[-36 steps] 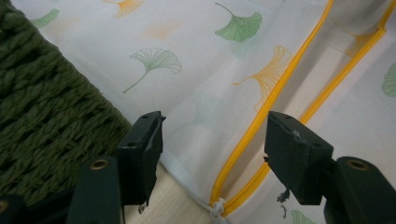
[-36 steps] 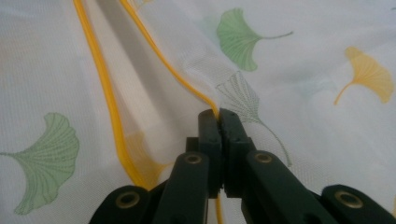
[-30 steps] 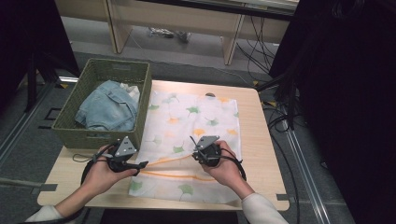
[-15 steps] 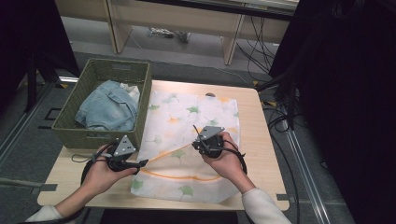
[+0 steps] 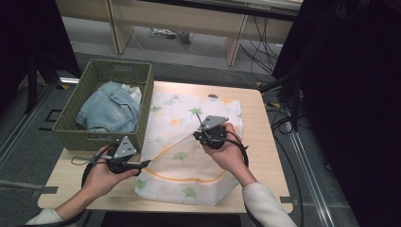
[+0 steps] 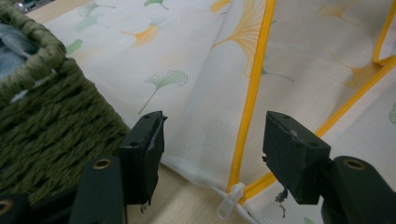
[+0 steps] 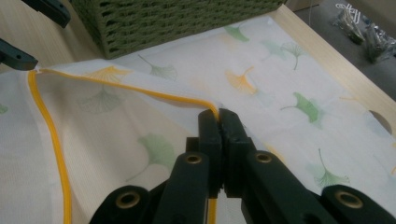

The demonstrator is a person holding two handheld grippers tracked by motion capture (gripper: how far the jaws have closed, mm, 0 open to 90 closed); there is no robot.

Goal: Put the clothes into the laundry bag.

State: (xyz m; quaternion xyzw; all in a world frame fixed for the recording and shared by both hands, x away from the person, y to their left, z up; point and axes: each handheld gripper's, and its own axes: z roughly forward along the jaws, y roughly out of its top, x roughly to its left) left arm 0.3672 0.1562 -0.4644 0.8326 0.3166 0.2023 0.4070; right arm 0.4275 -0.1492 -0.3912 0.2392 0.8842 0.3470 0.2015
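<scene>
A white mesh bag [image 5: 189, 163] printed with ginkgo leaves lies flat on the table, its mouth edged by an orange zipper [image 6: 252, 93]. My right gripper [image 5: 196, 135] is shut on the upper zipper edge [image 7: 140, 91] and holds that flap lifted off the lower layer. My left gripper [image 5: 144, 164] rests low at the bag's left corner by the basket. Its jaws stand open on either side of that corner, and the white zipper pull [image 6: 231, 201] lies between them; the pads [image 6: 152, 140] do not press on the fabric.
A green woven basket [image 5: 101, 136] stands at the table's left with folded denim [image 5: 109, 111] inside, right beside my left gripper. Bare wooden table [image 5: 259, 137] runs to the right of the bag. A hole [image 7: 380, 122] is cut into the table's far edge.
My right gripper has risen and moved away from me with the zipper edge in it, lifting the top flap. The left gripper has stayed in place.
</scene>
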